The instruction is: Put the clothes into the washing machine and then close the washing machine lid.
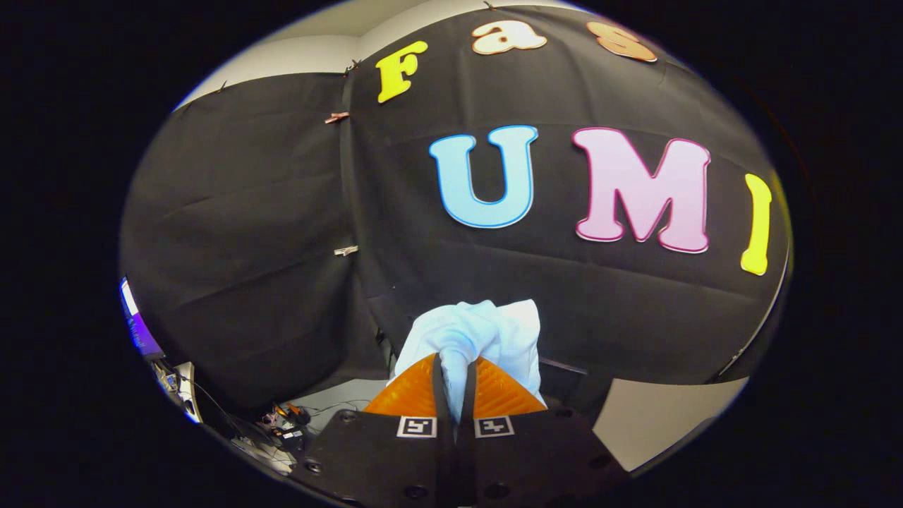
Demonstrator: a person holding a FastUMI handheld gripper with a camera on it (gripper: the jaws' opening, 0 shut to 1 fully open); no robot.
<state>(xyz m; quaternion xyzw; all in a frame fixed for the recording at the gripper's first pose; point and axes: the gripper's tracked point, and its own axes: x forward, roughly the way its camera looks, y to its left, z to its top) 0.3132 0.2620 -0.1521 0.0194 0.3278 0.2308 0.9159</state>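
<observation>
My gripper (455, 370) is shut on a white, pale-blue-tinted cloth (487, 331). The cloth is pinched between both fingers and bunches up just ahead of the fingertips, with folds hanging down on either side. The gripper is held up in the air, pointing at the black booth wall (247, 233).
A pale floor or tabletop patch (663, 423) lies low beyond the right finger. Past the left finger, far down, sit cables and small electronics (282, 423) and a lit screen (137, 321). A dark bar (561, 367) runs behind the cloth.
</observation>
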